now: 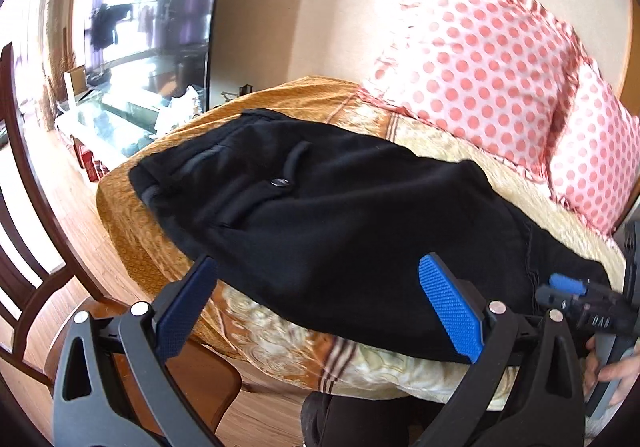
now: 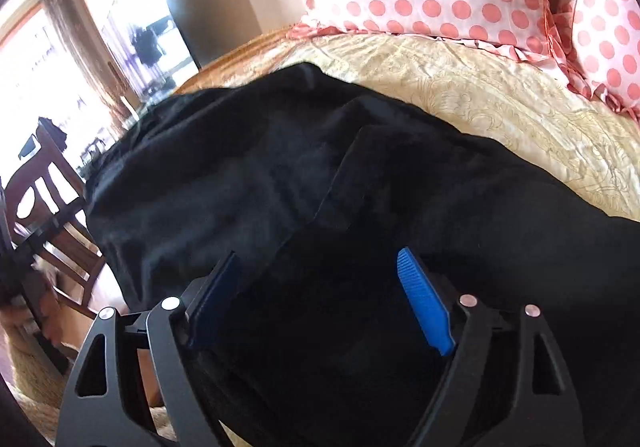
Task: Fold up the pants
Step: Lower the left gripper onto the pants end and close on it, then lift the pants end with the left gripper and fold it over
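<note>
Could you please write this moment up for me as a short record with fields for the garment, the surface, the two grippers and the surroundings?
garment: black pants, spread out, button visible
surface: bed with patterned cover
left gripper: open, at the near edge of the pants
right gripper: open, over the pants, nothing clamped
surroundings: polka-dot pillows behind the pants; wooden chair at left

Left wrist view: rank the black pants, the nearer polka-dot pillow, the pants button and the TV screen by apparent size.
1. black pants
2. and 3. polka-dot pillow and TV screen: similar spans, and fisheye distortion makes ranking unsure
4. pants button, smallest by far
</note>
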A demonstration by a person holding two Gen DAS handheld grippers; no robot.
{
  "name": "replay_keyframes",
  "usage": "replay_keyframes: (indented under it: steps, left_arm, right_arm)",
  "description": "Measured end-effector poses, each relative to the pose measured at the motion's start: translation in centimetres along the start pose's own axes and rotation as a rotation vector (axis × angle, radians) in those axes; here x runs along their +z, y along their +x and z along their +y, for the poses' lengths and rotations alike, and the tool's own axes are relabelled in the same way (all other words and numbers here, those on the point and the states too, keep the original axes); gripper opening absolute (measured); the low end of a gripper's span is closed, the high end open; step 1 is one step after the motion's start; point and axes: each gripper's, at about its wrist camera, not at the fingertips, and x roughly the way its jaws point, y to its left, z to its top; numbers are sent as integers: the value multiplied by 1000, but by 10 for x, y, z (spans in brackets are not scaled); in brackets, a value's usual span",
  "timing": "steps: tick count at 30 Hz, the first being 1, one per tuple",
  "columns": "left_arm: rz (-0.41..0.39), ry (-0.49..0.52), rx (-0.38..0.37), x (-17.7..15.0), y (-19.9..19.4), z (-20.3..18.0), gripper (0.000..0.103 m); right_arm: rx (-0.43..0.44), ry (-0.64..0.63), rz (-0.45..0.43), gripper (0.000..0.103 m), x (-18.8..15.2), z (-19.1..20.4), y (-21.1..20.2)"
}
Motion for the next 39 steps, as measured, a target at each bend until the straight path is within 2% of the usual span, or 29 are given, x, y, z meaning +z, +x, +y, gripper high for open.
replay_keyframes:
  steps: [3,5,6,8,11,18,22,28,34,39]
  left_arm:
    - [2,-160,-25,17,1,40,101]
    - [18,-288,-79,24,5,68,101]
    - [35,-383,-123,27,10,87,101]
    - [63,-512,-197,28,19,112,100]
    - [97,-597,-240,29,34,130,99]
    - [119,-607,-272,39,53,130,99]
    - [136,-640,-230,42,63,136,99]
    - [137,-695,-236,43,65,143,98]
    - [124,-767,-207,37,60,148,90]
    - [115,-790,-165,40,61,145,89]
  right_arm:
    - [26,30,-1,84,-5,-5,-1]
    - [46,51,-1,84,-4,-8,-3]
    - [49,51,-3,84,-5,-8,-4]
    - [44,38,-4,85,-5,-6,-9]
    - [40,21,-3,87,-5,-1,-8]
    - [47,20,-4,89,-6,-1,-11]
    - [49,14,-4,89,-7,-1,-11]
    - [55,4,-7,94,-7,2,-11]
    - [67,5,-10,94,-8,0,-12]
    - [69,4,-11,94,-7,-1,-12]
